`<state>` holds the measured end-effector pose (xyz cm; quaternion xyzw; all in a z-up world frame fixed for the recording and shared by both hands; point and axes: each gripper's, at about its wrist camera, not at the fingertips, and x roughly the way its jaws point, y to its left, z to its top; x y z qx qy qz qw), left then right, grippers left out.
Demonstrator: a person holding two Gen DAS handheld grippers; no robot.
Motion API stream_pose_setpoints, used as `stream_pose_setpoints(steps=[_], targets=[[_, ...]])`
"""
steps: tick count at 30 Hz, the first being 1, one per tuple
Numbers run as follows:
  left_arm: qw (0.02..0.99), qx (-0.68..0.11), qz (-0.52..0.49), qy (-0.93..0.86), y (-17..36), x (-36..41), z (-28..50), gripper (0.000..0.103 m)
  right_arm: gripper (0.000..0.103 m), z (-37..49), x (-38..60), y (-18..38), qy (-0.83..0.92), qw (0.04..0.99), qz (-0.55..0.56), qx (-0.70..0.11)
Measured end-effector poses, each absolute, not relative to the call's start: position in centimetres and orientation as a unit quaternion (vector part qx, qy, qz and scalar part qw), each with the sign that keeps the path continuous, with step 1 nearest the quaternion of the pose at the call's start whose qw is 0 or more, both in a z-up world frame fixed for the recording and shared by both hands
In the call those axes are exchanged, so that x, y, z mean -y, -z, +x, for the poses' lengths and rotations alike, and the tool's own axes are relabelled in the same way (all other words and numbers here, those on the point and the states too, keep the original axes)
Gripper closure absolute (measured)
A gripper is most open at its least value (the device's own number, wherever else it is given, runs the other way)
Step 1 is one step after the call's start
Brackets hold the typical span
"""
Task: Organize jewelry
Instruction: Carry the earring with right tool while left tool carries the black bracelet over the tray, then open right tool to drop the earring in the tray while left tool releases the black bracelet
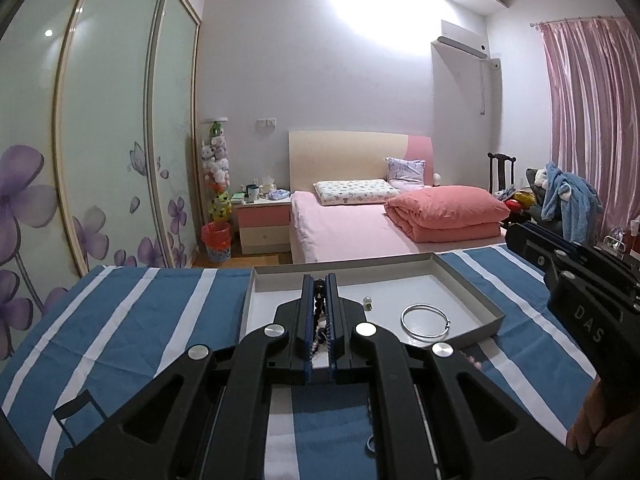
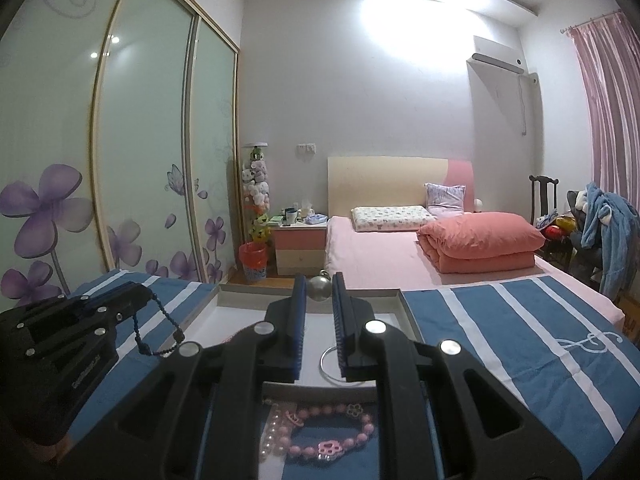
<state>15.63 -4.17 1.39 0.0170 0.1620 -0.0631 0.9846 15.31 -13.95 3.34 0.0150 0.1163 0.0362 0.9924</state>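
Note:
In the left wrist view my left gripper (image 1: 320, 280) is shut on a dark beaded bracelet (image 1: 320, 304), held over a shallow grey tray (image 1: 476, 300). A silver bangle (image 1: 426, 320) and a small bead charm (image 1: 367, 302) lie in the tray. The right wrist view shows my right gripper (image 2: 319, 282) shut on a round silver pendant (image 2: 319, 290) above the tray's far rim (image 2: 404, 300). My left gripper (image 2: 142, 294) is at the left there, with the dark bracelet (image 2: 160, 332) hanging from it. A pink bead bracelet (image 2: 332, 432) and a pearl bracelet (image 2: 268, 432) lie on the cloth under the right gripper.
The tray sits on a blue and white striped cloth (image 1: 140, 320) at the foot of a pink bed (image 1: 352, 232). My right gripper (image 1: 516, 234) reaches in from the right, with a hand (image 1: 600, 420) below it. Sliding wardrobe doors (image 1: 100, 140) stand to the left.

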Motion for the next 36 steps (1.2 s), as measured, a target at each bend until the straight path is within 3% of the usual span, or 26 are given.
stream_pose_setpoints(steps=[15, 36], targets=[[0.977, -0.197, 0.005, 0.078, 0.0, 4.6, 20.5, 0.097, 0.089, 22.0, 14.0, -1.6, -0.043, 0.985, 0.025, -0.167], [0.950, -0.289, -0.018, 0.112, 3.3, 4.3, 25.7, 0.097, 0.087, 29.8, 14.9, 3.1, -0.082, 0.941, 0.091, -0.314]])
